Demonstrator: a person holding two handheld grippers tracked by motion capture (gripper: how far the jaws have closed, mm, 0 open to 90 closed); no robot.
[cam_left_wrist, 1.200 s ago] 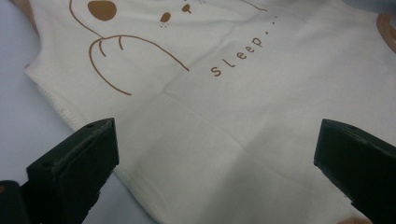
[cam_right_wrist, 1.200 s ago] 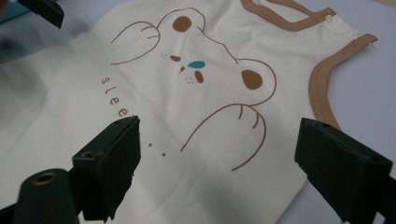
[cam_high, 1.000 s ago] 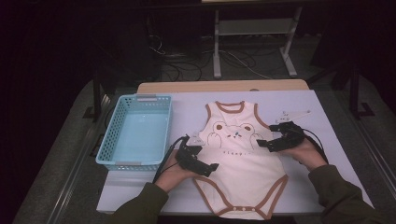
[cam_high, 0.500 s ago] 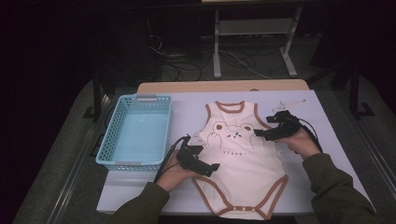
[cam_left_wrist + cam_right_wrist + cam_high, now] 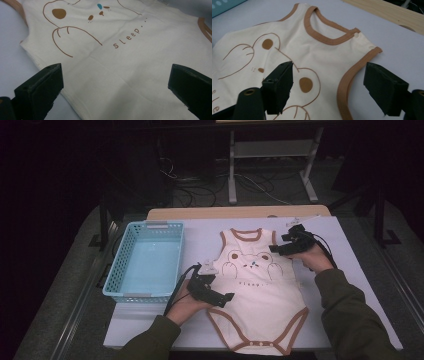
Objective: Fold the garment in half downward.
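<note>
A cream baby bodysuit (image 5: 260, 295) with brown trim and a bear print lies flat on the white table (image 5: 200, 237), neck away from me. My left gripper (image 5: 223, 299) rests at the garment's left side edge, and its jaws stand wide apart over the cloth (image 5: 120, 62) without pinching it. My right gripper (image 5: 276, 248) hovers at the right shoulder. Its jaws have just been closing a little but are still open, one on each side of the brown armhole trim (image 5: 345, 82), and neither pad presses on it.
A light blue plastic basket (image 5: 147, 262) stands at the table's left, beside the bodysuit. A wooden strip (image 5: 235, 212) runs along the far edge. Beyond it are a metal stand (image 5: 270, 165) and cables on the dark floor.
My right gripper has moved away from me along the bodysuit's right side, from the waist up to the shoulder. The left gripper and the garment have stayed put.
</note>
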